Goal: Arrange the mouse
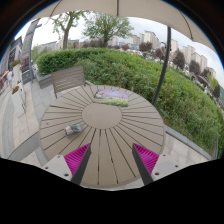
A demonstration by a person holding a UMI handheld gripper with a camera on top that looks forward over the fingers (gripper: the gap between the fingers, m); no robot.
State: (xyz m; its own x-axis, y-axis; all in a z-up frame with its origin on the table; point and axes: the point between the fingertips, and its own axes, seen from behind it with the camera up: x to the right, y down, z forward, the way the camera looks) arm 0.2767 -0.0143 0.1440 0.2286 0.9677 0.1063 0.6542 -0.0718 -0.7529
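A: Where is the mouse (pixel 75 128)?

B: Left on the round, slatted wooden tabletop (pixel 112 135), ahead of the gripper (pixel 112 158), apart from it.

A: The jaws?

B: Wide, holding nothing. A flat mat (pixel 112 96) lies at the far edge, with a slatted chair (pixel 69 79) and green hedge (pixel 175 90) beyond.

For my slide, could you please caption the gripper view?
Open tool above a round slatted table, mouse ahead of its fingers.

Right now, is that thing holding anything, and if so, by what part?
Nothing is held. The hand-held gripper is open and empty above the round wooden table; the mouse lies on the table beyond its fingers, untouched.
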